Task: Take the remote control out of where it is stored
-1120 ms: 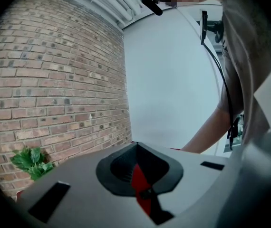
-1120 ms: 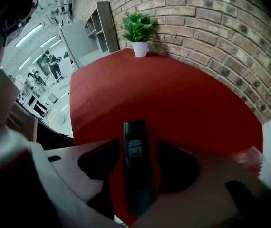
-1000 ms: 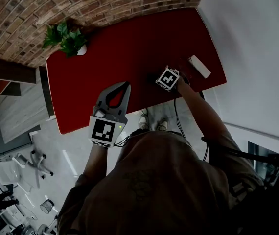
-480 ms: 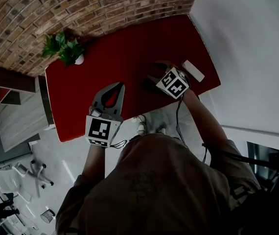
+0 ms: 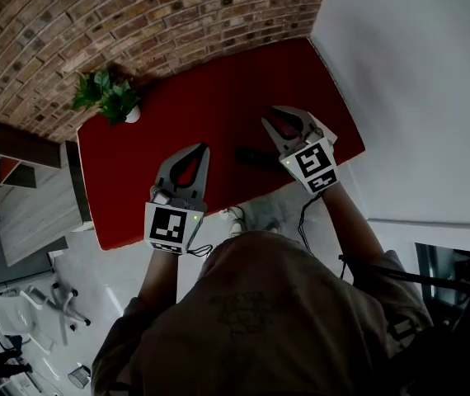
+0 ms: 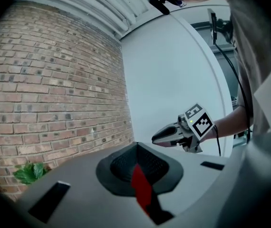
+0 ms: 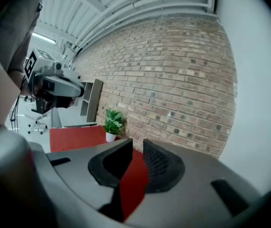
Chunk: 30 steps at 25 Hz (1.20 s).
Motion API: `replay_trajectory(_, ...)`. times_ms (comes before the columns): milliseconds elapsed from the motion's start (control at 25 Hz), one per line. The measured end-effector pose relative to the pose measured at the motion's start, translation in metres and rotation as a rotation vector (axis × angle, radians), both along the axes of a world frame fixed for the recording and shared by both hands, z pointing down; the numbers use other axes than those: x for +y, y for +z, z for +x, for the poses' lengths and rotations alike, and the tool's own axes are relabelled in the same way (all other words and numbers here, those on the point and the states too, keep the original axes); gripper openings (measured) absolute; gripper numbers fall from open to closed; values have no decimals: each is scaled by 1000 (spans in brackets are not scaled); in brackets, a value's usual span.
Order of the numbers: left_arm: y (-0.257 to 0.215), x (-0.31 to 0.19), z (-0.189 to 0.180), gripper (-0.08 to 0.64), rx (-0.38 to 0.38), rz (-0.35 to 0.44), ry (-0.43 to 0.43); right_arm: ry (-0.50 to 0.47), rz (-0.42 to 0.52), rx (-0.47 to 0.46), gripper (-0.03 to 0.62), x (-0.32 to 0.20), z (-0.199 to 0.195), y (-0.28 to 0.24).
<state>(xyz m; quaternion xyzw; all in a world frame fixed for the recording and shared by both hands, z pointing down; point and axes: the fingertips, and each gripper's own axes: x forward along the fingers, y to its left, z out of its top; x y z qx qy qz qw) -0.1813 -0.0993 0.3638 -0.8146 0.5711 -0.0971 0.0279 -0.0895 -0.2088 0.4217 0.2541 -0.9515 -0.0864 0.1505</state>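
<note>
In the head view a black remote control (image 5: 256, 157) lies flat on the red table (image 5: 210, 97), between my two grippers. My right gripper (image 5: 284, 116) hovers just right of it, apart from it. Its jaws are closing, with a narrow gap left and only the red tabletop showing through it in the right gripper view (image 7: 135, 145). My left gripper (image 5: 204, 148) hangs over the table's near edge, left of the remote, shut and empty; its tips meet in the left gripper view (image 6: 136, 146). Each gripper view shows the other gripper: the right gripper (image 6: 155, 138) and the left gripper (image 7: 80, 90).
A small potted plant (image 5: 107, 93) stands at the table's far left corner, by the brick wall (image 5: 136, 15). A white wall (image 5: 416, 73) runs along the table's right side. The floor and the person's feet (image 5: 251, 213) show below the near table edge.
The right gripper moved from the white box at the table's right end towards the middle and rose. The black remote now lies free on the table.
</note>
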Motion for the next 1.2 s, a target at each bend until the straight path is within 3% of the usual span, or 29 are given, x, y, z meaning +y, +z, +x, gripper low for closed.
replay_trajectory(120,-12,4,12,8,-3,36,24,42,41,-88,34,5,19,-29)
replay_trajectory(240,-15,5,21,8,-14,42,46,56,72,-131,21,11,36,-49)
replay_trajectory(560,-18,8,32,8,-26,53,54,66,77,-221,14,38,66,-73)
replay_trajectory(840,-28,16,27,8,-13,92,7,164,3,-254,14,61,109,-67)
replay_trajectory(1200,-16,25,38,8,7,59,18,147,76,-334,14,106,136,-74)
